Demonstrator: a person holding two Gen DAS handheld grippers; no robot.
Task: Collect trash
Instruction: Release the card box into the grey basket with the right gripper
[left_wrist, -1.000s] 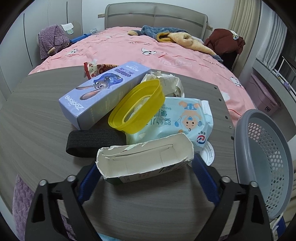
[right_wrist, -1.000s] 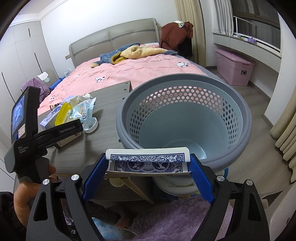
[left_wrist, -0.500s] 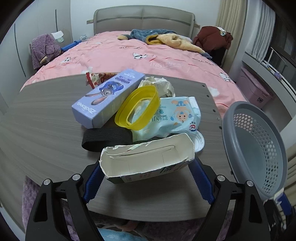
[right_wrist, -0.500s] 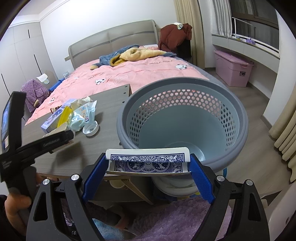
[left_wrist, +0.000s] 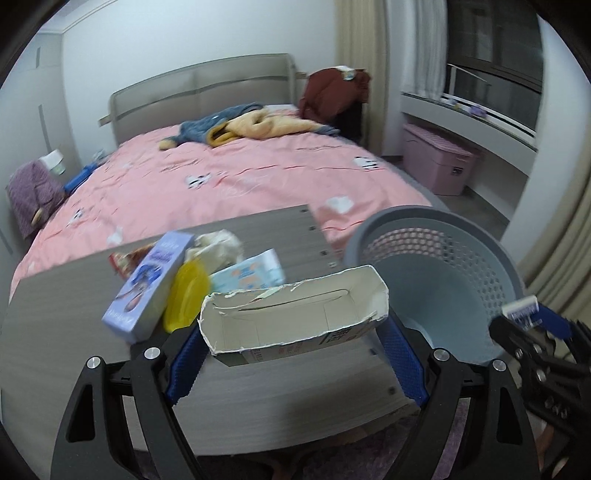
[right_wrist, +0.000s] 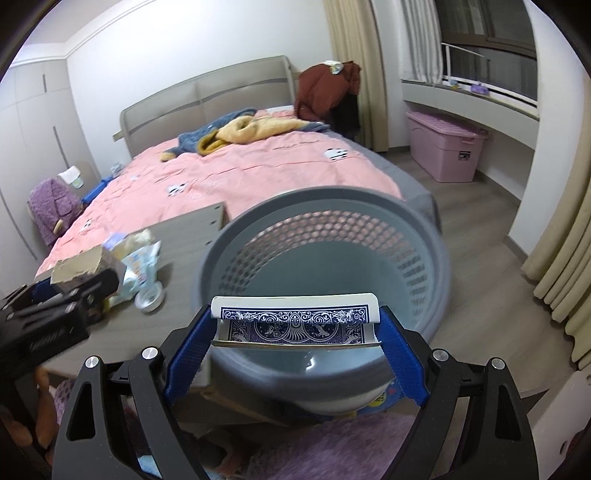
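Observation:
My left gripper (left_wrist: 293, 363) is shut on a torn white carton (left_wrist: 291, 314), held above the grey table (left_wrist: 74, 325) just left of the grey perforated basket (left_wrist: 447, 280). My right gripper (right_wrist: 295, 360) is shut on a blue-backed playing card pack (right_wrist: 295, 323), held over the near rim of the basket (right_wrist: 325, 273). Left on the table are a blue cartoon box (left_wrist: 147, 291), a yellow lid (left_wrist: 186, 295), a wet-wipes pack (left_wrist: 249, 275), crumpled paper (left_wrist: 218, 243) and a white cap (right_wrist: 149, 297).
A pink bed (left_wrist: 240, 181) with clothes stands behind the table. A pink storage bin (right_wrist: 445, 151) sits under the window ledge at the right. Curtains hang at the far right. A purple rug (right_wrist: 332, 443) lies below.
My left gripper has lifted the carton off the table and swung right toward the basket. My right gripper with the cards has moved forward over the basket rim.

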